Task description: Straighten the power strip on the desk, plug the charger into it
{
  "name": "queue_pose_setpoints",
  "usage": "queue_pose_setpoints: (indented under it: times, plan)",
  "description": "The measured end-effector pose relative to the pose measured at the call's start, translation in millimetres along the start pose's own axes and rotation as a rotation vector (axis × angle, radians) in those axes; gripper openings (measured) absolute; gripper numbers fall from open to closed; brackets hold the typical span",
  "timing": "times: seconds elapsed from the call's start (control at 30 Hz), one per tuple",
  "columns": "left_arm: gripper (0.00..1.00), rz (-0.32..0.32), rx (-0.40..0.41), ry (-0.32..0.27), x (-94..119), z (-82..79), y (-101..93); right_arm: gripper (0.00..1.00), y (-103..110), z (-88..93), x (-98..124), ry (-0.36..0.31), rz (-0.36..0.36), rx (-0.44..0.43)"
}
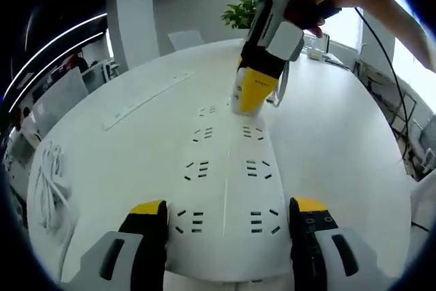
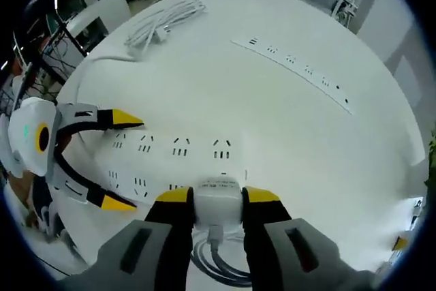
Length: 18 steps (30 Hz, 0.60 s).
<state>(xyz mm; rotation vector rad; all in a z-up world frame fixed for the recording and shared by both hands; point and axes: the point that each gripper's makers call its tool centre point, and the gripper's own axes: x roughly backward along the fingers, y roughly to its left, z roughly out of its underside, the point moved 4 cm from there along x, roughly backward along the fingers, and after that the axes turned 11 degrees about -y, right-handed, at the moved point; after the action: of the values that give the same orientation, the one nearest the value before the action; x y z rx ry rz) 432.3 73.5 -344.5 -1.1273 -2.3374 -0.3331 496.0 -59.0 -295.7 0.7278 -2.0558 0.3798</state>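
A wide white power strip (image 1: 228, 168) with two rows of sockets lies on the round white table (image 1: 340, 141). My left gripper (image 1: 229, 206) straddles its near end, each yellow-tipped jaw against one long side. My right gripper (image 2: 218, 195) is shut on a white charger (image 2: 218, 204), whose cable (image 2: 214, 260) loops beneath it. In the left gripper view the right gripper (image 1: 255, 90) holds the charger (image 1: 240, 100) upright on the strip's far end. The right gripper view has the left gripper (image 2: 121, 161) around the strip (image 2: 180, 165).
A second, long thin power strip (image 1: 146, 97) (image 2: 300, 69) lies farther across the table. A coiled white cable (image 1: 51, 182) (image 2: 163, 22) rests near the table edge. A potted plant (image 1: 238, 13), chairs and desks stand beyond the table.
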Motion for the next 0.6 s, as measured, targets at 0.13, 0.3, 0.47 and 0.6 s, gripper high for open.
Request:
queue_pose_setpoints:
  times: [0.13,0.3,0.47,0.6]
  plan:
    - [0.73,0.02,-0.013,-0.001,-1.2,-0.4,-0.7,0.27,1.9,4.0,1.8,-0.003,-0.001,-0.022]
    - [0.74,0.043,-0.029,-0.006,-2.2,-0.7,-1.4,0.27,2.8,6.8,4.2,-0.001,0.002,-0.041]
    - [0.74,0.053,-0.032,0.004,-2.7,-1.2,-1.4,0.27,1.8,7.3,5.2,-0.014,0.001,-0.059]
    - [0.74,0.068,-0.042,-0.002,-2.8,-1.5,-1.8,0.27,-0.3,8.4,6.4,-0.017,0.0,-0.074]
